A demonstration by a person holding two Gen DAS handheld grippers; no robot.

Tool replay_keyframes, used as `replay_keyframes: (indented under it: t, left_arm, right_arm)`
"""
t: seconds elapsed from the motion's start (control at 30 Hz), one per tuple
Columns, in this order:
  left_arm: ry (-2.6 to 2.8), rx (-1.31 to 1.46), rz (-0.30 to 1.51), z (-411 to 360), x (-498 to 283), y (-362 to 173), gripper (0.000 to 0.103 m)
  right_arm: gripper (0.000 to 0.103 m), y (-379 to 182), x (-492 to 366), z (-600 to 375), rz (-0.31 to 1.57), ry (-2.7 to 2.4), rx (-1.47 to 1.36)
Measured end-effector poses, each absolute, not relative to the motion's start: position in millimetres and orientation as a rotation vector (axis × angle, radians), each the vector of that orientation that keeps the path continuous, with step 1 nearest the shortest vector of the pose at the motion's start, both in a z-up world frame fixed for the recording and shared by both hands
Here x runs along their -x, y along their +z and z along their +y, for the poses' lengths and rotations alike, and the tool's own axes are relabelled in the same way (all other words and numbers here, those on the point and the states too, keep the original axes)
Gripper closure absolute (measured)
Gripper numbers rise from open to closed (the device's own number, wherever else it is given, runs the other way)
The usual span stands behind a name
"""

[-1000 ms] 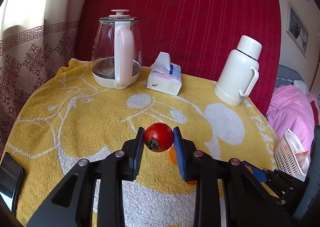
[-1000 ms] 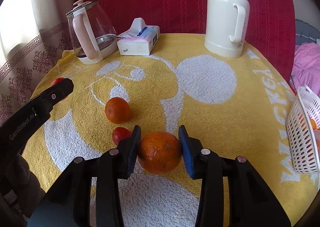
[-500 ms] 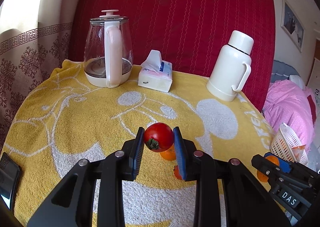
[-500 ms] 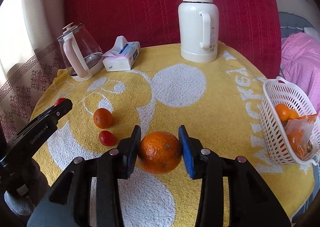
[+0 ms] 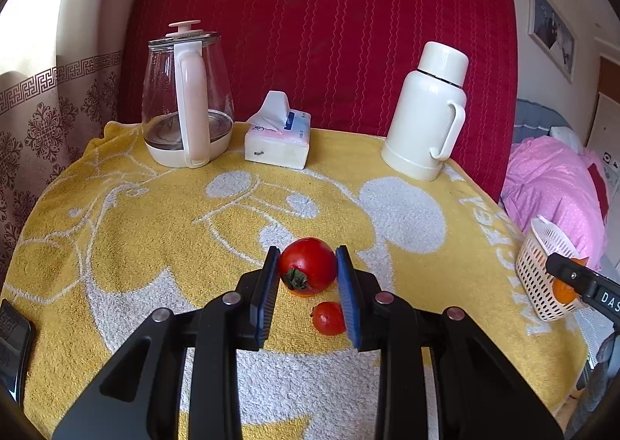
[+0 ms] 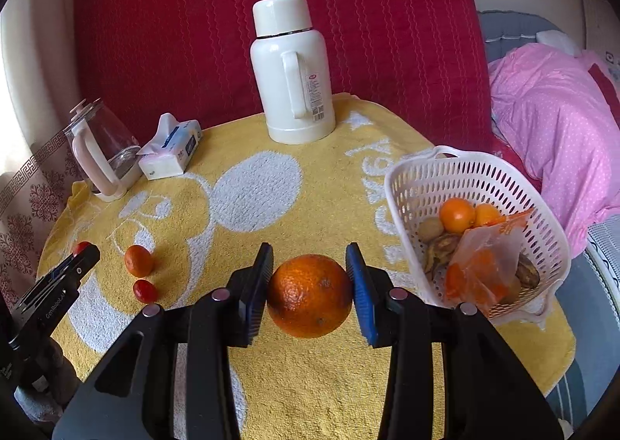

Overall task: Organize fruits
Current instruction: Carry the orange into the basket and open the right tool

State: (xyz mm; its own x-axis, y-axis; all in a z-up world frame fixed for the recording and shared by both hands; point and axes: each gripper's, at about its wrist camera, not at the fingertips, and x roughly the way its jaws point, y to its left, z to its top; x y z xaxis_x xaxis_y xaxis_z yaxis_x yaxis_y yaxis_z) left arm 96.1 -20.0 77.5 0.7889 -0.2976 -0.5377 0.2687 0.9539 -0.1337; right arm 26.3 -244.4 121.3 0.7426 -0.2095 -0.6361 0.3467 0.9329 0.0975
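- So we've got a table covered with a yellow towel [image 6: 310, 153] with a big white cartoon print, sitting in front of a red quilted backdrop [image 5: 329, 25].
- At the back edge of it: a cream thermos [image 6: 292, 69] with its handle facing us, a glass kettle [image 5: 186, 99] with a pink handle, and a tissue pack [image 5: 279, 141] between those two.
- White plastic basket [image 6: 403, 188] sits on the right edge of the towel. Inside we can see a couple of small oranges, something brownish and round, and a crinkly plastic bag with orange stuff in it.
- Our right gripper [image 6: 310, 281] has its blue pads pinched on a big orange [image 6: 310, 294]. Bumpy peel, deep orange, a few dark specks low on the skin. It's up off the towel, just left of the basket and not over it.
- Our left gripper [image 5: 308, 273] is clamped on a red tomato [image 5: 308, 265], glossy and smooth, with a dried green-brown calyx pointing back toward the camera. It's held above the middle of the towel.
- Loose on the towel: a small mandarin [image 6: 138, 261] and, just in front of it, a cherry tomato [image 6: 144, 290], near each other but not touching. From the left wrist view the cherry tomato shows between the fingers, below the held tomato.
- A dark phone [image 5: 11, 347] lies at the towel's left edge.
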Motion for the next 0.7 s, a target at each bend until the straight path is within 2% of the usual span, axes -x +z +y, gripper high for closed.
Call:
replay_keyframes:
  t: [0.7]
  left_arm:
    - [-0.350, -0.007, 0.583, -38.4, -80.0, 72.4, 0.074]
  right_arm:
    - [0.063, 120.2, -22.8, -321.3, 0.664, -0.480, -0.295]
